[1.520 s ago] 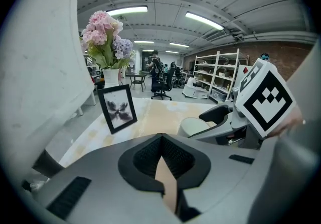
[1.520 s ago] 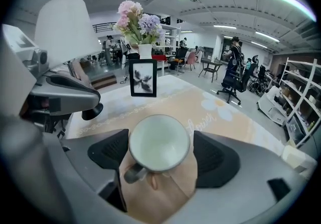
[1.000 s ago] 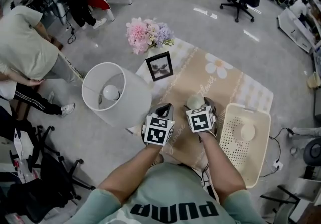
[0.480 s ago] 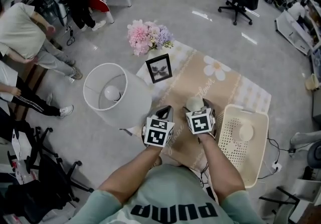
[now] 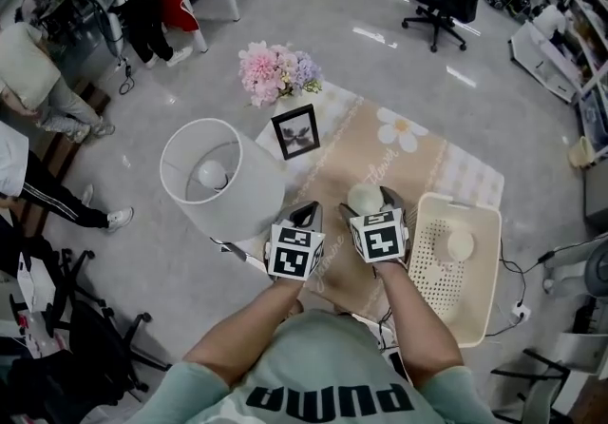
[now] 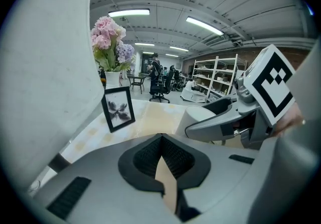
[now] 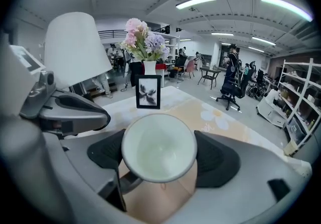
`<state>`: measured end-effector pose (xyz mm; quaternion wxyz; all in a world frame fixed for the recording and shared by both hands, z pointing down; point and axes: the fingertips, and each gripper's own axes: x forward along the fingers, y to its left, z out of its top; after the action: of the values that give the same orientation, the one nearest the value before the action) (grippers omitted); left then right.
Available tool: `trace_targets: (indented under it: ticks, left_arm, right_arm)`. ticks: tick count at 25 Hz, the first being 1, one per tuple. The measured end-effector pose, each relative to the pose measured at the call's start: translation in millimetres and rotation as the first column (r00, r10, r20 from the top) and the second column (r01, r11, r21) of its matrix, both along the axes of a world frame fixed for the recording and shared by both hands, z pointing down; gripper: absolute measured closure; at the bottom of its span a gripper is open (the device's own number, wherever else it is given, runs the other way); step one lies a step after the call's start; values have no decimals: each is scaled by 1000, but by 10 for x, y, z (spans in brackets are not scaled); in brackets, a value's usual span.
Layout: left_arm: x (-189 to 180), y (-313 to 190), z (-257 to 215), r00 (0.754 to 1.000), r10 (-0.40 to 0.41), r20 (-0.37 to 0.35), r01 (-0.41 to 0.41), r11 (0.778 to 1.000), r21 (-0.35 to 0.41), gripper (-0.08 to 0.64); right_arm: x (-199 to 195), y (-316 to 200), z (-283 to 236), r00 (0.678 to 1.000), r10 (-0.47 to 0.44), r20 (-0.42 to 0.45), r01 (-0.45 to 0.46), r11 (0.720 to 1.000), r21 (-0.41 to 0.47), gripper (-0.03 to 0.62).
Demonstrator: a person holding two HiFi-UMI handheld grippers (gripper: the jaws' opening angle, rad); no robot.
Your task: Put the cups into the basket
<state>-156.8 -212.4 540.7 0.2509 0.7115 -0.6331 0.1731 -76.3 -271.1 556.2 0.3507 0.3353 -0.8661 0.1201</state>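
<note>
Gripping a cup (image 7: 158,148) in the right tool (image 5: 369,199) just left of the basket (image 5: 486,279), left tool (image 6: 162,169) clenched & empty, the person is prob. mid-transfer, next needing a move right & release by the other cup (image 5: 460,244).

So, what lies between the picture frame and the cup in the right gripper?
Only bare tablecloth: nothing stands between the picture frame and the cup that the right gripper holds. The head view shows this stretch best; the right gripper view agrees.

Head overhead; 2 gripper views share frame (image 6: 119,109).
</note>
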Motion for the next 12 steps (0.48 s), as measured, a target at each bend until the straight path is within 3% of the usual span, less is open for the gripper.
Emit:
trace_targets:
  ticks: [12]
  left_arm:
    - [124,207,-227,998,63,-14,-62,996,60,555]
  right_arm:
    - [138,504,-529,997,30,64,-33,999,38,199]
